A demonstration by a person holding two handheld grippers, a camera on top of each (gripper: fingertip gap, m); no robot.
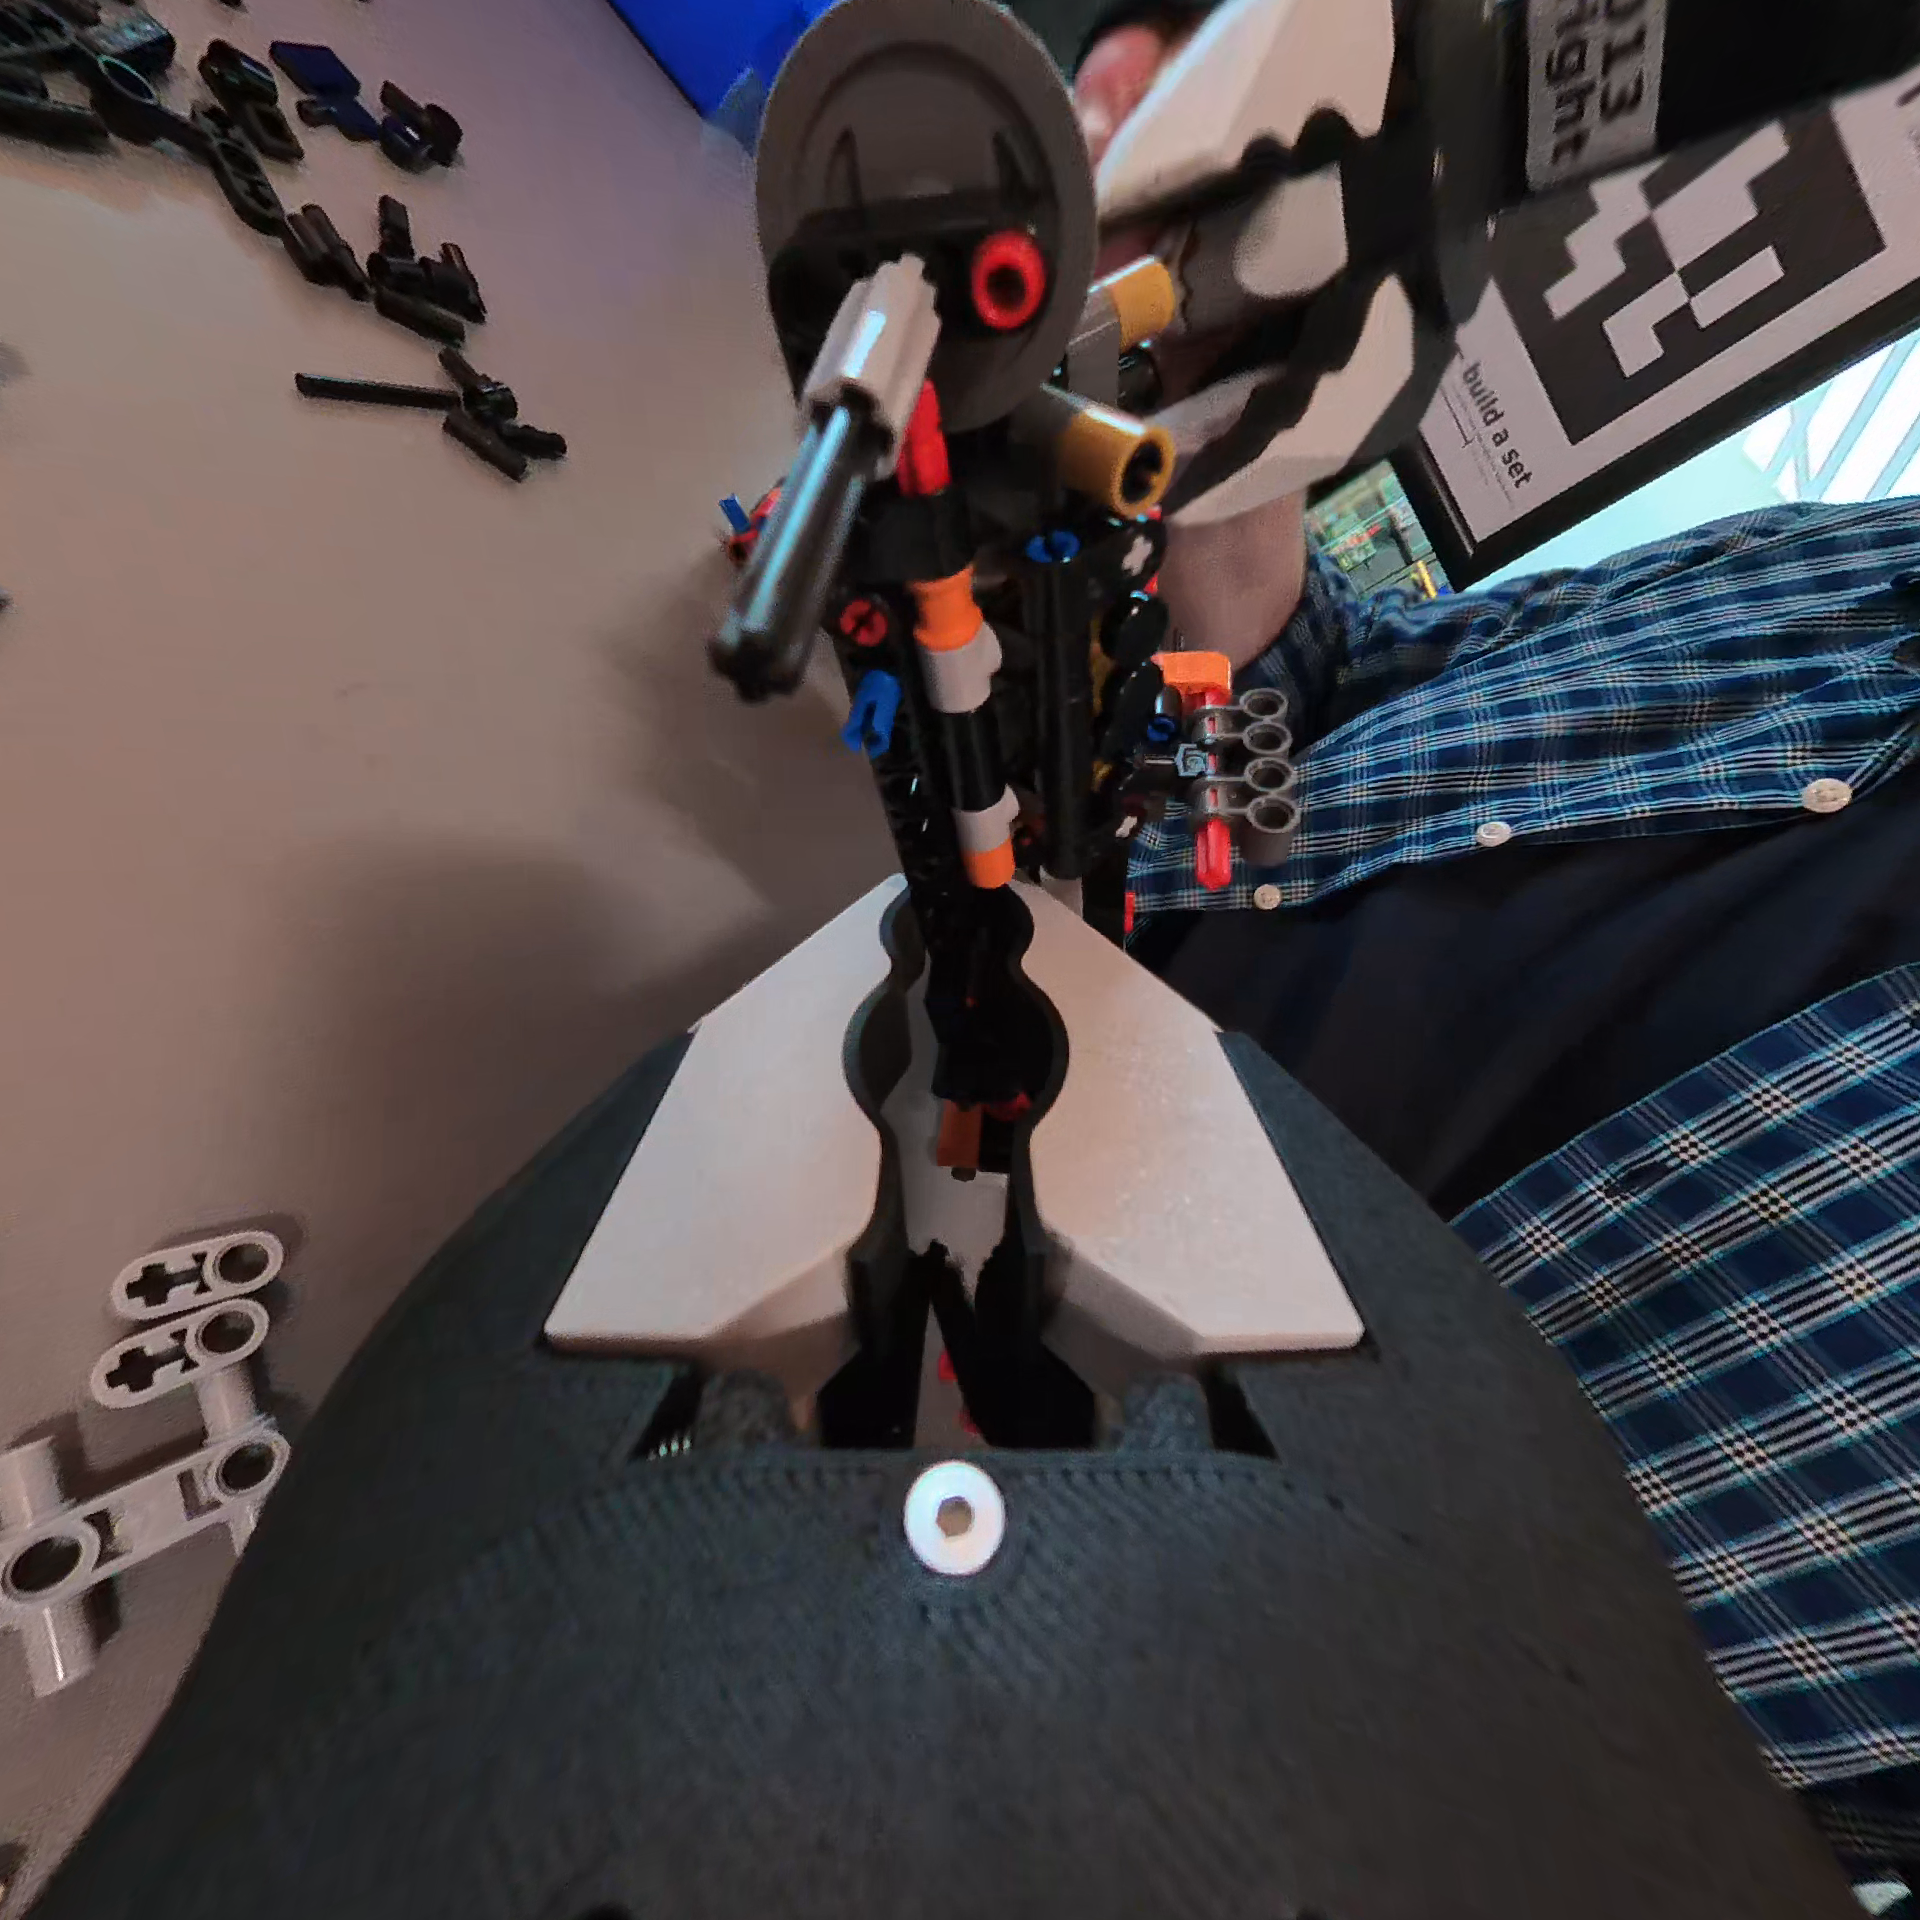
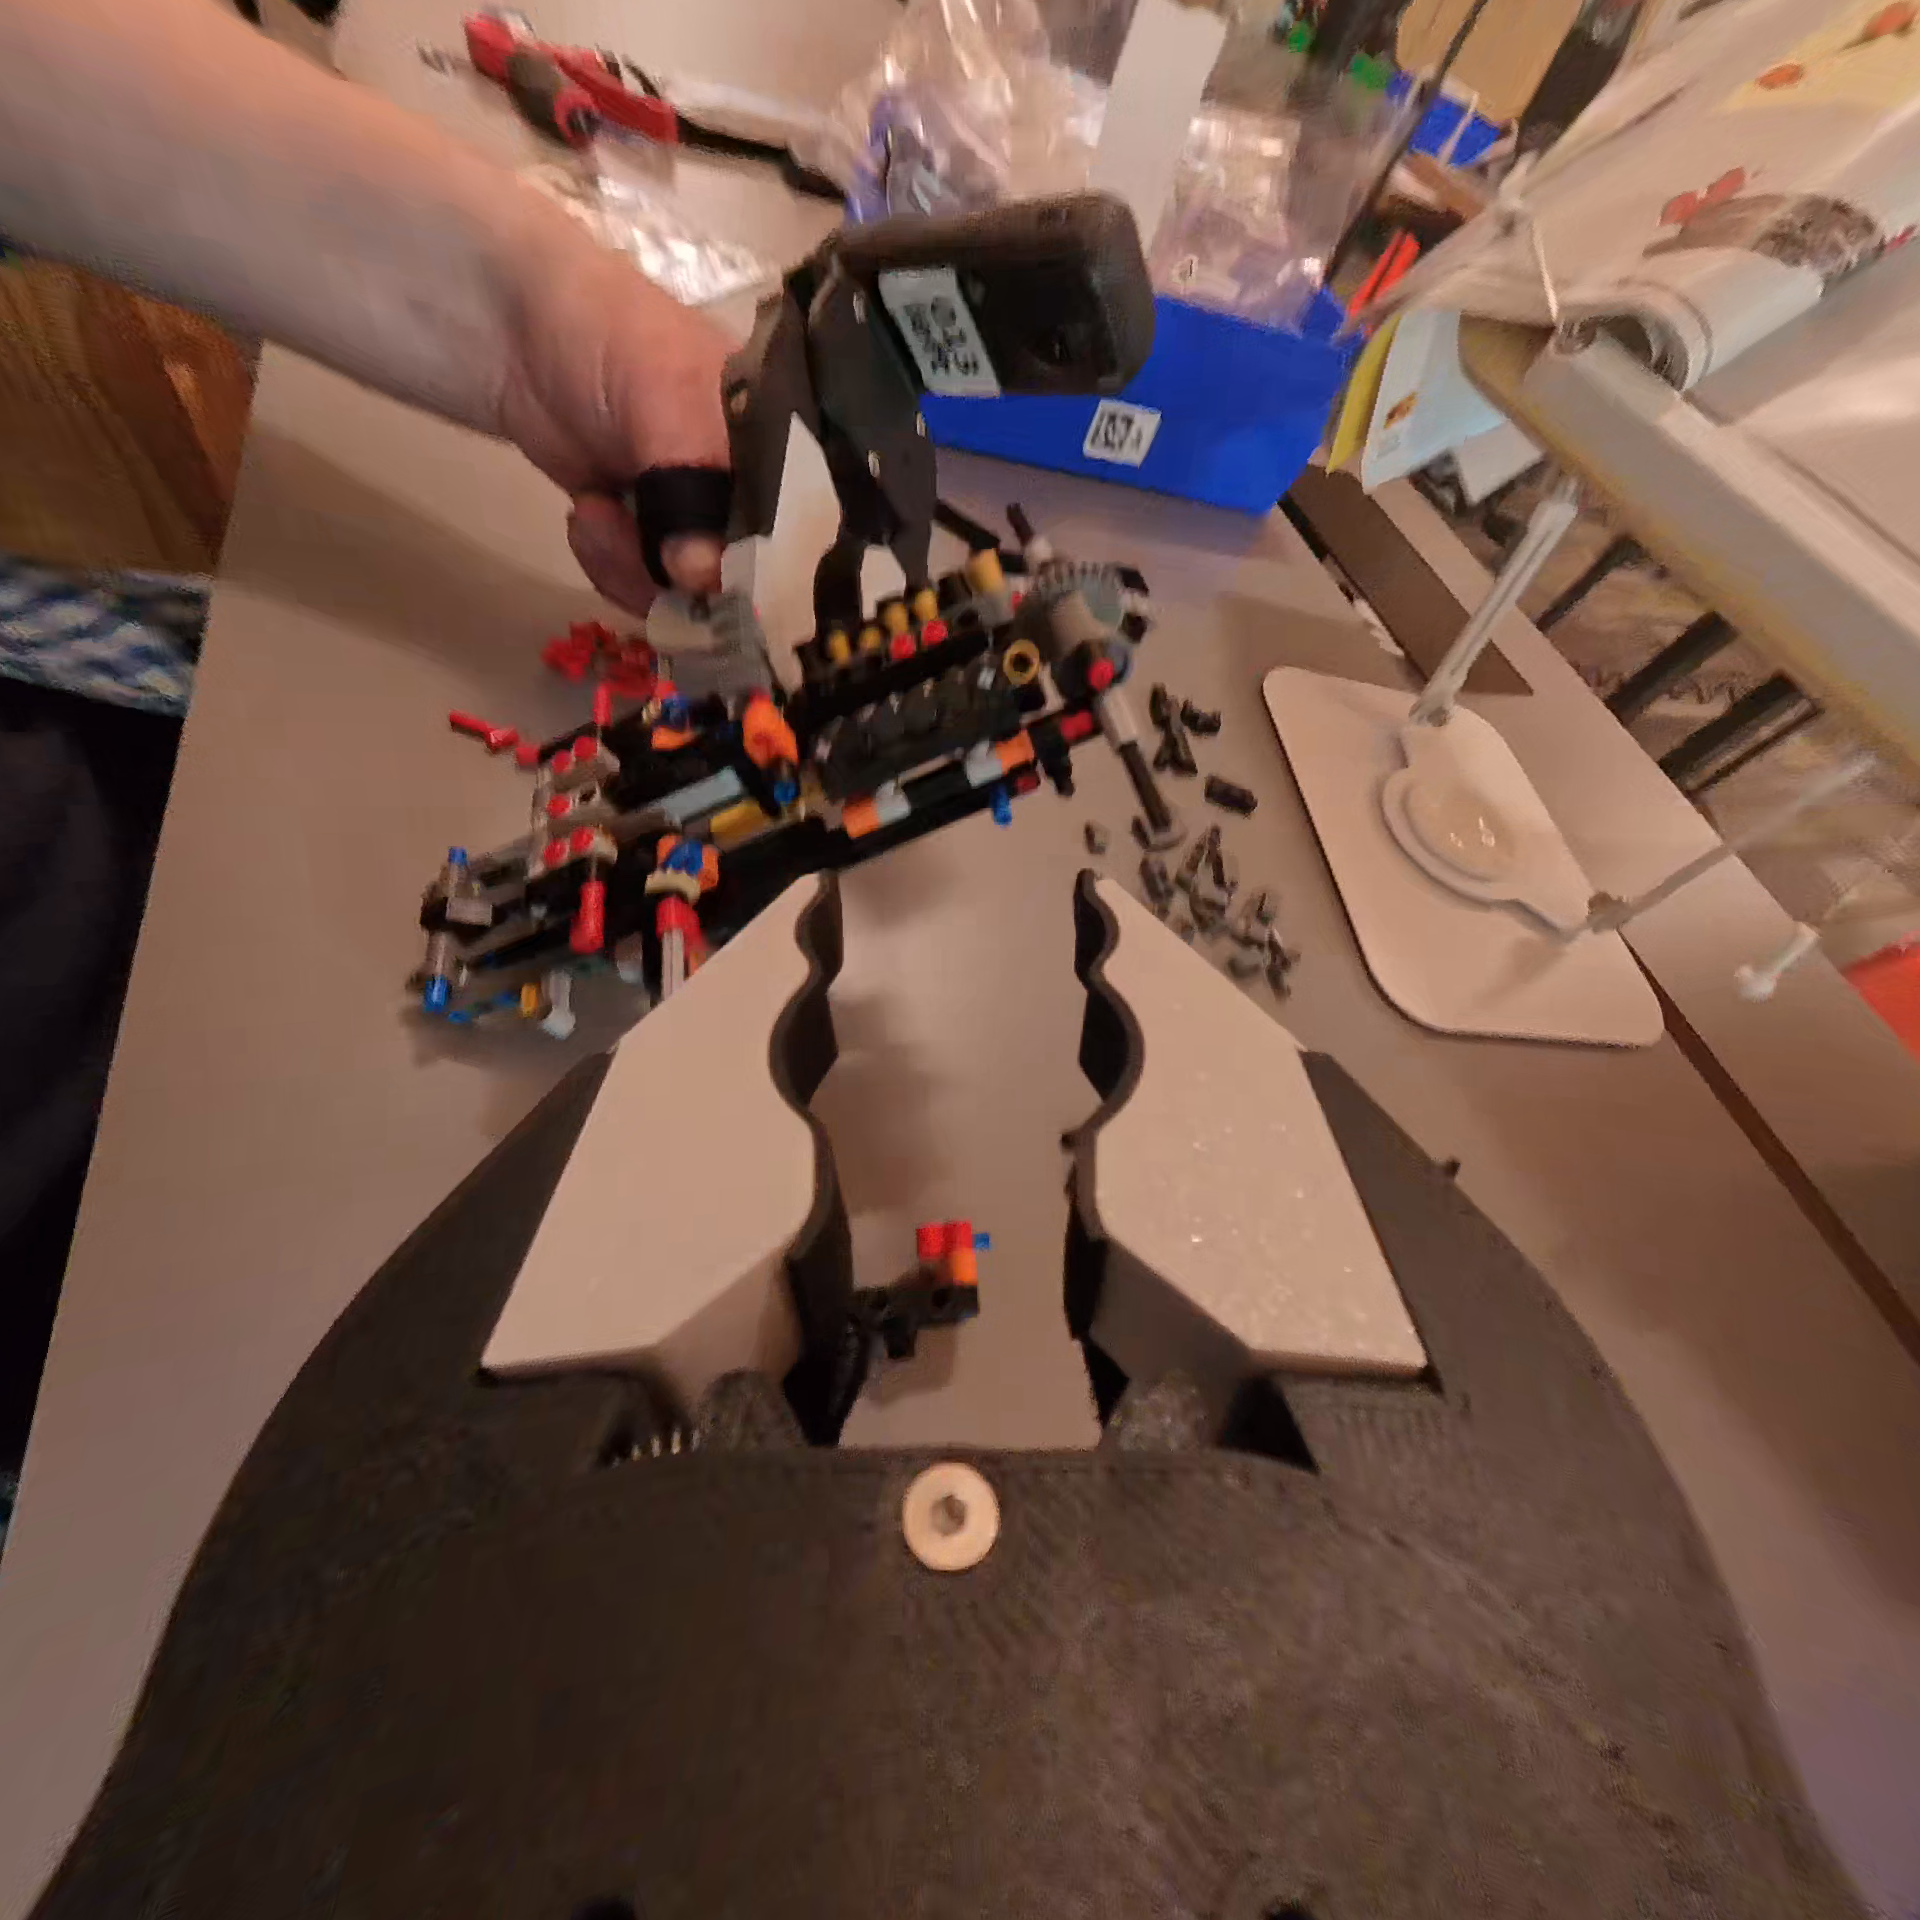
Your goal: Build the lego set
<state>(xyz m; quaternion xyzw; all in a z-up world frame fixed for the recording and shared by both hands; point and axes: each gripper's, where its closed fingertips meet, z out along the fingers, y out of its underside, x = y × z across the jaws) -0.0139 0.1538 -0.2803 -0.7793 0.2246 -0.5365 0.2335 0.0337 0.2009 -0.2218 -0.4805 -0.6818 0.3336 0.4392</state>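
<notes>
My left gripper (image 1: 961,904) is shut on a long black lego assembly (image 1: 966,727) with orange, red, blue and yellow parts. It holds the assembly off the table. A grey disc (image 1: 925,156), a grey axle sleeve (image 1: 862,353) and yellow pins (image 1: 1117,457) sit at the assembly's far end. My right gripper (image 2: 956,904) is open, with its jaws wide apart just short of the assembly (image 2: 779,769). In the left wrist view it (image 1: 1143,332) stands open by the yellow pins. A small red, orange and black piece (image 2: 940,1283) shows low between the right jaws, and I cannot tell if it rests on the table. A hand holds the left gripper (image 2: 862,603).
Loose black pins (image 1: 395,281) and grey connectors (image 1: 156,1403) lie on the grey table (image 1: 416,727). In the right wrist view there are more black pins (image 2: 1205,883), red pieces (image 2: 603,655), a white stand base (image 2: 1455,852) and a blue bin (image 2: 1143,416). A plaid sleeve (image 1: 1558,727) is at right. Spacing between my two grippers at the tips: around 10 centimetres.
</notes>
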